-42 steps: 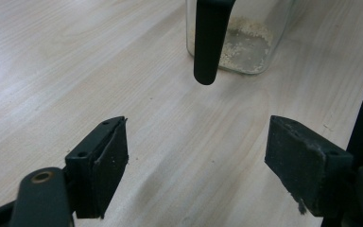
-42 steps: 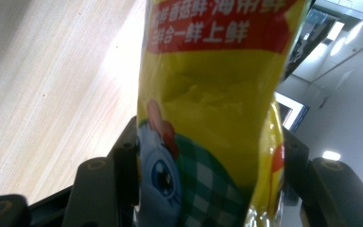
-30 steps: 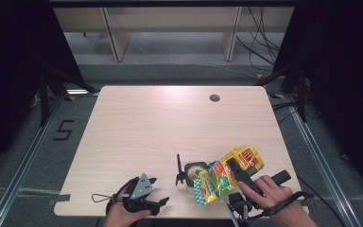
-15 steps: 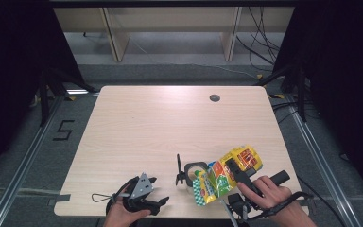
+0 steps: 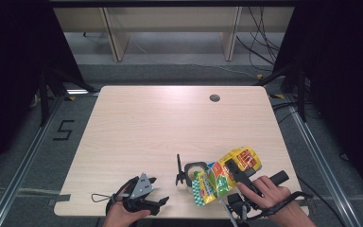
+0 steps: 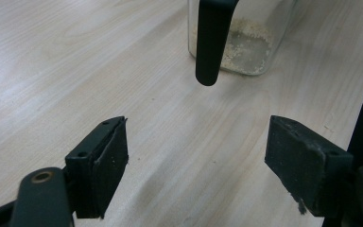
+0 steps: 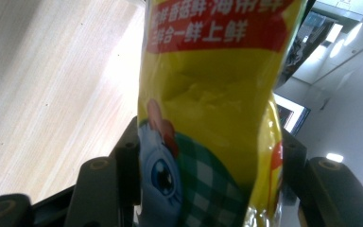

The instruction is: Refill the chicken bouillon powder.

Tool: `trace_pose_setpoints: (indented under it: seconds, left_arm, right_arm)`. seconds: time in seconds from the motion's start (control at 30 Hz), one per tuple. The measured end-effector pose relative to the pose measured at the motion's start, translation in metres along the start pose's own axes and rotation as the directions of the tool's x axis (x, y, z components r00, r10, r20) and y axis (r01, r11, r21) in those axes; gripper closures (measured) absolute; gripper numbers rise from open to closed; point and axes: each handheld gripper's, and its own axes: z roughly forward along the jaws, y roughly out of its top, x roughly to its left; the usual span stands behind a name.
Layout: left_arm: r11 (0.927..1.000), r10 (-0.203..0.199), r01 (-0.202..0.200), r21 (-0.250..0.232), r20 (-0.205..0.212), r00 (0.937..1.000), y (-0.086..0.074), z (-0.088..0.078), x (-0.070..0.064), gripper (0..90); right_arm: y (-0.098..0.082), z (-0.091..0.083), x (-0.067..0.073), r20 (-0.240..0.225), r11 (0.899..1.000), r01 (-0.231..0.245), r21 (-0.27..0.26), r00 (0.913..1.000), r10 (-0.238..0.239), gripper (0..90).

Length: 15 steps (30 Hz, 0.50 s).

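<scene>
Left to right: the left tongs rest with jaws apart on the wooden surface, holding nothing. Just right stands a clear jar with a black handle and a thin layer of granules inside. The right tongs, clamped on a yellow seasoning bag, tip it over the jar. Nothing has shifted over the last second, so pouring likely continues.

Pale wood-grain surface with a dark round grommet hole near its far right corner. Grey floor beyond; a "5" marking at left. Wooden shelf legs at back, loose black cables beside them.
</scene>
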Motion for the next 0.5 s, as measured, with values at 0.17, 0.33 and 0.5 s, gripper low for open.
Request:
trace_pose_setpoints:
  seconds: [0.17, 0.33, 0.5]
  left_arm:
    - [0.9999, 0.009, -0.009, 0.007, -0.007, 0.9999, 0.0001, -0.0006, 0.0002, 21.4]
    - [0.9999, 0.008, -0.008, 0.014, -0.006, 0.9999, 0.0001, -0.0012, 0.0, 21.4]
    - [0.9999, 0.011, -0.011, 0.006, -0.002, 0.9999, -0.0001, -0.0008, -0.0005, 21.4]
  right_arm:
    - [0.0021, 0.0023, 0.0019, -0.009, 1.0, -0.015, -0.012, 0.9998, 0.015, 45.5]
    - [0.0017, 0.005, 0.0034, -0.008, 0.999, -0.03, -0.022, 0.9995, 0.03, 45.9]
    - [0.0018, 0.0045, 0.0084, -0.021, 0.995, -0.098, 0.002, 0.995, 0.098, 45.9]
